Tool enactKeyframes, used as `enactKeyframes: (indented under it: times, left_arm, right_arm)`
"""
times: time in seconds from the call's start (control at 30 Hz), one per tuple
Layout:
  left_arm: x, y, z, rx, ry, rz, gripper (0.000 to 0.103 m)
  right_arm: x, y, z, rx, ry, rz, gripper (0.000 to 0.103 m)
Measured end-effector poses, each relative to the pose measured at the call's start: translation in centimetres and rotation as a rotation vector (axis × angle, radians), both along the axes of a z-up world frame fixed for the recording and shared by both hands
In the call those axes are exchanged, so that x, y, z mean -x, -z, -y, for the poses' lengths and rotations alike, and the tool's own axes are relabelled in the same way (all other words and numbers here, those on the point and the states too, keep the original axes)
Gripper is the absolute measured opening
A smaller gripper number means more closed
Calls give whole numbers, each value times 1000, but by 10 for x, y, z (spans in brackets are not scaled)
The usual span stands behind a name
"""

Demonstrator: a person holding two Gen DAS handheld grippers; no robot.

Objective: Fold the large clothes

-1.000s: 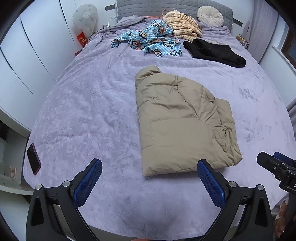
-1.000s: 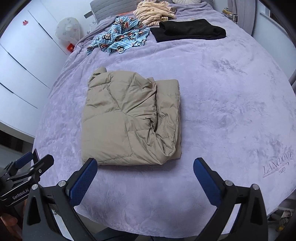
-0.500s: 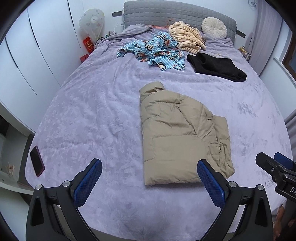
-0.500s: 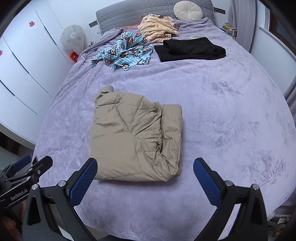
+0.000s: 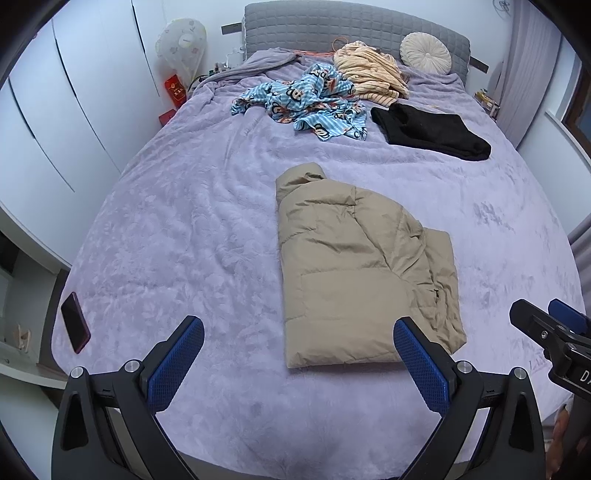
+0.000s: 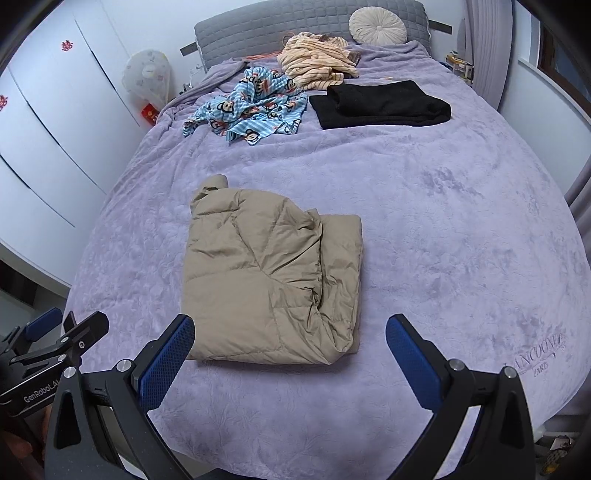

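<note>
Bed [image 5: 184, 229] covered in a lilac plush blanket fills both views, with a grey quilted headboard [image 5: 332, 26] at the far end and white wardrobe doors [image 5: 74, 110] along the left. Near the middle of the bed, a little toward the near edge, lies the tan puffer jacket [image 5: 351, 273], folded into a rough rectangle with its collar pointing far and a sleeve edge showing along its right side; in the right wrist view it [image 6: 266, 288] sits just beyond the near tongs. Far from it, by the headboard, lie three other garments: a black folded garment [image 5: 432, 129] at right, a blue cartoon-print garment [image 5: 306, 103] in a loose heap to its left, and a cream striped garment [image 5: 369, 74] bunched behind them. A round cream cushion [image 5: 424, 53] leans on the headboard. A dark phone [image 5: 75, 321] rests at the bed's near left edge. The left tongs [image 5: 299, 362] hang above the near edge, spread wide, holding nothing. The right tongs [image 6: 290, 360] are likewise wide apart and hold nothing, clear of the jacket.
</note>
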State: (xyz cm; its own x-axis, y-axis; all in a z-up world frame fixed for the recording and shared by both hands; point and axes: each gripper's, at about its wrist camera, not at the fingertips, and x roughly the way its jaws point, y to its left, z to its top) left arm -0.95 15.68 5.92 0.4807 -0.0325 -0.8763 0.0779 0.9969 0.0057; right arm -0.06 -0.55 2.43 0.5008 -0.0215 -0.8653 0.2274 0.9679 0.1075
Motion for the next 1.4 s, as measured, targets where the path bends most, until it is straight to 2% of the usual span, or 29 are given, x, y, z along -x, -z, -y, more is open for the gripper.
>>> enactKeyframes:
  times: [1.4]
  left_arm:
    - [-5,4,-8,-19,-10,-2,103]
  right_arm:
    - [2,4,2,-7,7,-5,103]
